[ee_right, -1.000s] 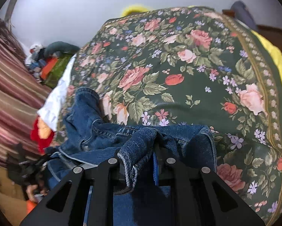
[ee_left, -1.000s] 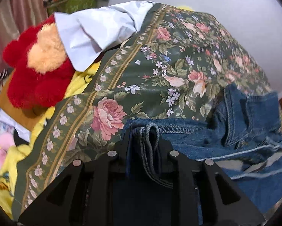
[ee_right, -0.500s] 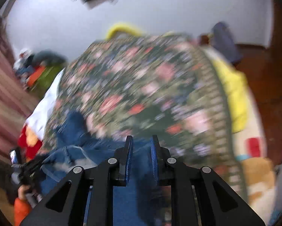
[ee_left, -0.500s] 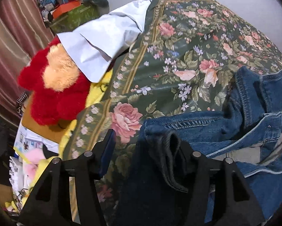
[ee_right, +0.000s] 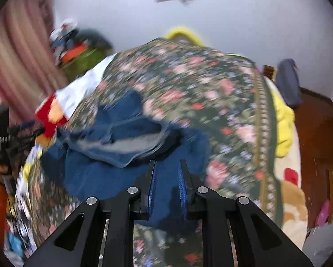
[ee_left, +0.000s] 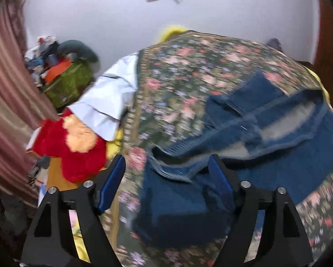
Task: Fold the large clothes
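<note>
A blue denim jacket (ee_left: 266, 146) lies crumpled on the floral bedspread (ee_left: 184, 82), grey lining showing at the collar. My left gripper (ee_left: 166, 166) is wide open above the jacket's near-left edge, holding nothing. In the right wrist view the jacket (ee_right: 104, 166) lies ahead and left on the bedspread (ee_right: 210, 93). My right gripper (ee_right: 167, 166) has its jaws a narrow gap apart over the jacket's near edge, with no cloth between them. Both views are motion-blurred.
A red and tan plush toy (ee_left: 73, 146) and a pale blue cloth (ee_left: 106, 102) lie at the bed's left edge. A green bag (ee_left: 68, 84) with clutter stands by the striped curtain (ee_left: 4, 89). A yellow blanket (ee_right: 282, 120) hangs off the right side.
Both grippers have let go of the denim and pulled back and up. The left jaws opened wide; the right jaws parted slightly. The jacket now lies loose on the bed.
</note>
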Available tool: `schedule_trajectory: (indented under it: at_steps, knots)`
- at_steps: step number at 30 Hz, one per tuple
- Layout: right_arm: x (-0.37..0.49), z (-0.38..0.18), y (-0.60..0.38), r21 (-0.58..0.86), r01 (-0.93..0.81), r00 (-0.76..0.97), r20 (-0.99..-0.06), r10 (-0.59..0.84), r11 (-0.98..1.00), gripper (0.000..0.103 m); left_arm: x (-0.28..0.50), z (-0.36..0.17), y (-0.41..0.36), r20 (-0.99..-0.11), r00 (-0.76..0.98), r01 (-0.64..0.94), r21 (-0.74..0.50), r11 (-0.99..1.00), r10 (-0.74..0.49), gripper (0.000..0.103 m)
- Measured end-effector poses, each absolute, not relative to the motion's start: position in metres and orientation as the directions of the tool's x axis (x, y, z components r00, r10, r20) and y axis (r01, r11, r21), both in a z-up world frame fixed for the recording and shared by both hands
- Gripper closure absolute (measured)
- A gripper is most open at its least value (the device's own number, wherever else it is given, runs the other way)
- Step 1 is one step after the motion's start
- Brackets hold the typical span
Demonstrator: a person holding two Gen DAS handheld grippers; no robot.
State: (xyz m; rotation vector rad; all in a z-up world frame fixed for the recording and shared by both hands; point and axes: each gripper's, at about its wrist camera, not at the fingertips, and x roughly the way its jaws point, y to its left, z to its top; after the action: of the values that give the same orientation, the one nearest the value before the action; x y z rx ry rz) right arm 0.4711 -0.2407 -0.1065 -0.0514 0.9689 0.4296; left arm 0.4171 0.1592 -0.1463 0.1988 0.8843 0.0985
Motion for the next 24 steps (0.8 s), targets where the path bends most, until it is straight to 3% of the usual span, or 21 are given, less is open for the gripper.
schedule_trajectory:
  at_steps: [4,12,19,24]
  knots:
    - [0.451,-0.137,-0.204,0.106,-0.453,0.447,-0.832,0.328,0.885,0.089,0.412,-0.181,0.145,-0.811,0.578,0.054,0.149,0.987,0.091,0.023]
    - [0.465,-0.207,-0.156,0.033,-0.5,0.369,-0.896,0.247,0.865,0.089,0.458,-0.242,0.148,-0.864,0.48,0.028,0.187,0.982,0.151,0.023]
    - [0.522,-0.193,-0.147,-0.004,-0.487,0.416,-0.88,0.229,0.873,0.089,0.517,-0.223,0.178,-0.827,0.526,-0.078,0.183,0.98,0.196,0.024]
    - [0.582,-0.179,-0.155,-0.005,-0.385,0.474,-0.859,0.194,0.923,0.089,0.552,-0.237,0.203,-0.862,0.466,-0.148,0.144,0.978,0.198,0.023]
